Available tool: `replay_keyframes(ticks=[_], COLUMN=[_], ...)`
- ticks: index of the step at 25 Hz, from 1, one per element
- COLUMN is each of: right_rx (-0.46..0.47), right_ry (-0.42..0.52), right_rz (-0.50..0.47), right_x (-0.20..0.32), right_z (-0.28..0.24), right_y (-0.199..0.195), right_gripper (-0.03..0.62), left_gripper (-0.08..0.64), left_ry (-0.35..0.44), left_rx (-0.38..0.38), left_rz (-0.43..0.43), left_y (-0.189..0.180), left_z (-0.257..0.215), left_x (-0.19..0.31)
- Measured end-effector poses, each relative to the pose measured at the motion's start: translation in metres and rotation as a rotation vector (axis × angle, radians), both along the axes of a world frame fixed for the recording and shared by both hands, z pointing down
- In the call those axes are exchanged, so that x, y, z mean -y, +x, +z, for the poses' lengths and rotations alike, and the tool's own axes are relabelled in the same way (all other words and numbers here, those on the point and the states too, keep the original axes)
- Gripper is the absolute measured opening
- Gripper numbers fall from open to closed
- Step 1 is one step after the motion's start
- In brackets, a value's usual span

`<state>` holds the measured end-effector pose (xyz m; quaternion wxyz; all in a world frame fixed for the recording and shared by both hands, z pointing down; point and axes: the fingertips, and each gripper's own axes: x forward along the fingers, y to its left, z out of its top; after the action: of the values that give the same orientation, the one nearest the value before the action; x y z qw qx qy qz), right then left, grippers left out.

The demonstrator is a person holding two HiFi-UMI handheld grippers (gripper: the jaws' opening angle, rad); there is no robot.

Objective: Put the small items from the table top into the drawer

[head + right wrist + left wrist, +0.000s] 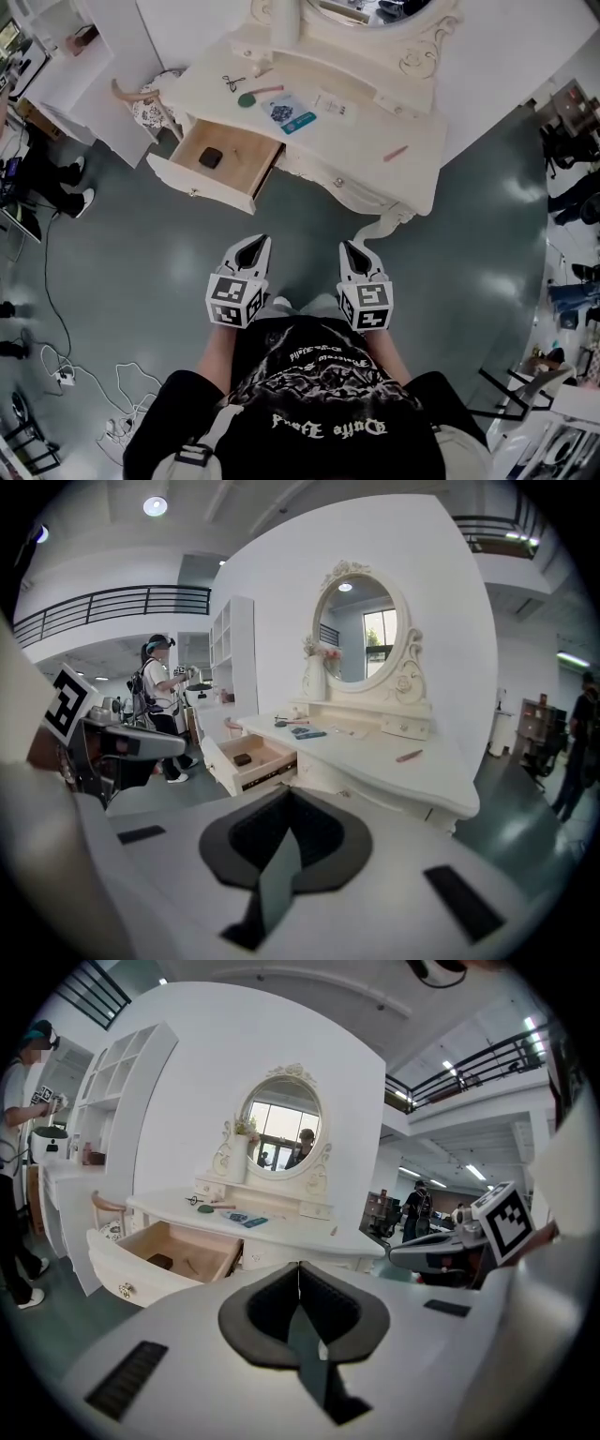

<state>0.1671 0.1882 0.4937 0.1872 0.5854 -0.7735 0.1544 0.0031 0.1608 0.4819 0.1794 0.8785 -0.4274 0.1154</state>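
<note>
Both grippers are just hanging out in front of the person's waist, well back from the furniture. The left gripper [251, 253] has its jaws pressed together with nothing in them, and the right gripper [357, 258] is the same, fully closed and empty. Past them is bare floor, then the white dressing table [375, 131]. Its drawer [192, 180] is pulled out at the left front corner, with one small black item [211, 157] lying on the wooden bottom. Everything else is on the table top. A pink stick [396, 153] sits near the right front edge. Blue packets [289, 113] and a white packet [335, 105] lie around the middle. Toward the back left are a green round thing [247, 99] and small scissors [232, 82]. The oval mirror [361, 630] stands along the back edge.
</note>
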Motion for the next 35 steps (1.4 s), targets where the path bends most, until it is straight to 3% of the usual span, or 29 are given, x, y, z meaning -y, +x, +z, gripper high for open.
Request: replay_keyframes(ticks=[10, 22, 35], right_rx=[0.056, 0.043, 0.053], right_ry=[0.019, 0.013, 0.002], right_rz=[0.030, 0.041, 0.083], right_x=[0.015, 0.036, 0.107], right_z=[-0.001, 0.007, 0.010], right_y=[-0.002, 0.010, 0.048], right_gripper=[0.011, 0.011, 0.011], left_gripper=[0.015, 0.015, 0.015], left_ry=[-0.002, -0.024, -0.022], left_rx=[0.007, 0.011, 0.021], left_rz=[0.001, -0.053, -0.036], left_y=[-0.006, -0.009, 0.019], left_z=[0.003, 0.015, 0.009], left_x=[0.012, 0.025, 0.095])
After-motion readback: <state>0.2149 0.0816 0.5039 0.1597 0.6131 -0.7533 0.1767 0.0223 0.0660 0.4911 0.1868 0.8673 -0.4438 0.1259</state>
